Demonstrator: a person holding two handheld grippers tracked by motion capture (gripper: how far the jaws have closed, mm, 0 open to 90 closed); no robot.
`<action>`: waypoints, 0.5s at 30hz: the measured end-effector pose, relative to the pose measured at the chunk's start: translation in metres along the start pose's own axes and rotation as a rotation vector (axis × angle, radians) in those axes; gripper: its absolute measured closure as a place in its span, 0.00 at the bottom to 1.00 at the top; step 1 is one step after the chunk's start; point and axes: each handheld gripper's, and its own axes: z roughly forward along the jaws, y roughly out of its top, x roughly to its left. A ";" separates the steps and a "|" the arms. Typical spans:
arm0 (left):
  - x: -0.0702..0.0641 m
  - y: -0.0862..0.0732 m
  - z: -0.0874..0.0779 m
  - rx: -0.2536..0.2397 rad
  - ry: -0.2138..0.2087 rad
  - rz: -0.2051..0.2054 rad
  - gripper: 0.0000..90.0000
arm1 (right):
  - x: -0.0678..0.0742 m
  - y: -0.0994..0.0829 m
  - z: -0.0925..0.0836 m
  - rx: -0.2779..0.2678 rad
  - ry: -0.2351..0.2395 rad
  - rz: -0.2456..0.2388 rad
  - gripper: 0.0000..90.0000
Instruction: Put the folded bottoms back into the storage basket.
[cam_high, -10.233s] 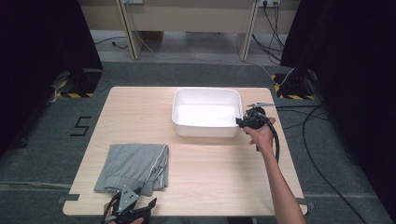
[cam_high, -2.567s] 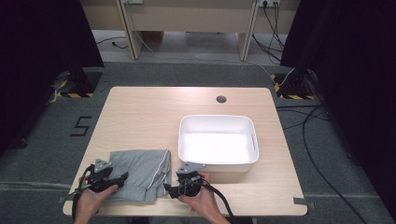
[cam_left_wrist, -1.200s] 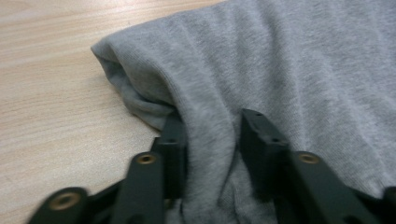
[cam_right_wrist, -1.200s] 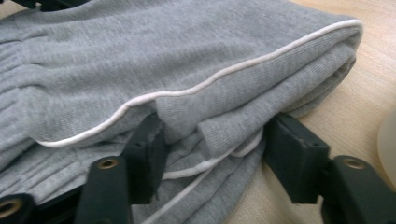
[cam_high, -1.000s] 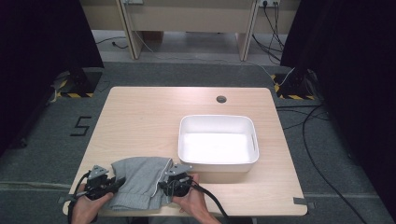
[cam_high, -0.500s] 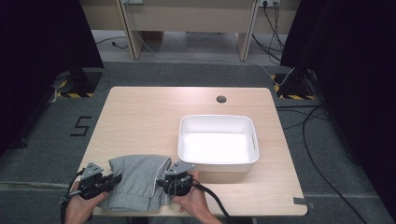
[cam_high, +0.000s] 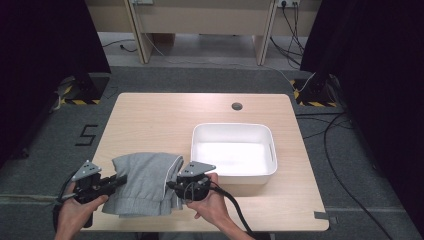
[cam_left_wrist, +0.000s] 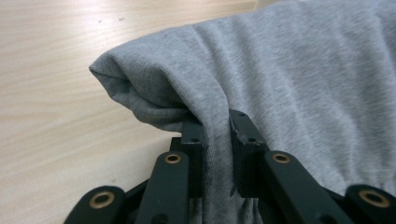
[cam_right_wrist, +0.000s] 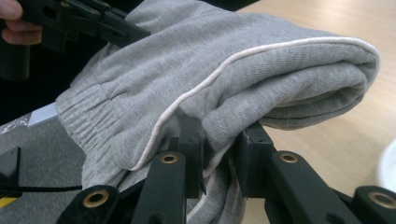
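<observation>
Change since one second ago: the grey garment (cam_high: 145, 182) was lying flatter on the table (cam_high: 165, 115); now both hands have raised its two sides, and it hangs between them as a bundle. The jaws of both grippers have just been closing, with cloth between them.
Change since the oldest frame: the white tub (cam_high: 234, 156) stood at the far middle of the table; now it is at the right, nearer to the person.
Left gripper (cam_high: 119, 179): jaws narrow, pinching a fold of the garment; in the left gripper view the cloth (cam_left_wrist: 280, 88) passes between the two black pads.
Right gripper (cam_high: 172, 184): jaws narrow, clamped on the garment's right edge; in the right gripper view the folded cloth (cam_right_wrist: 261, 70) sits over the pads.
Place of garment: near edge of the table, left of the tub, held between the two grippers.
Long axis: runs from the near edge towards the far side; the folded, rounded end points away from the person, and the ribbed waistband end is nearest to the person.
Material of garment: soft grey knit, fine ribs, a thin white piping line along one seam, an elastic gathered band.
Tub: white, rectangular, rounded corners, smooth plastic look.
Table: pale wood surface, with a round hole (cam_high: 237, 106) near the far edge.
</observation>
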 end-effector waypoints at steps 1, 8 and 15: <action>-0.001 0.003 -0.001 -0.003 0.000 0.003 0.86 | -0.001 0.003 -0.002 -0.006 0.001 -0.002 0.83; -0.014 0.027 0.002 -0.014 -0.026 0.022 0.86 | -0.010 0.019 -0.021 -0.008 -0.021 -0.024 0.83; -0.029 0.054 0.019 -0.013 -0.058 0.033 0.85 | -0.028 0.030 -0.046 0.000 -0.048 -0.018 0.83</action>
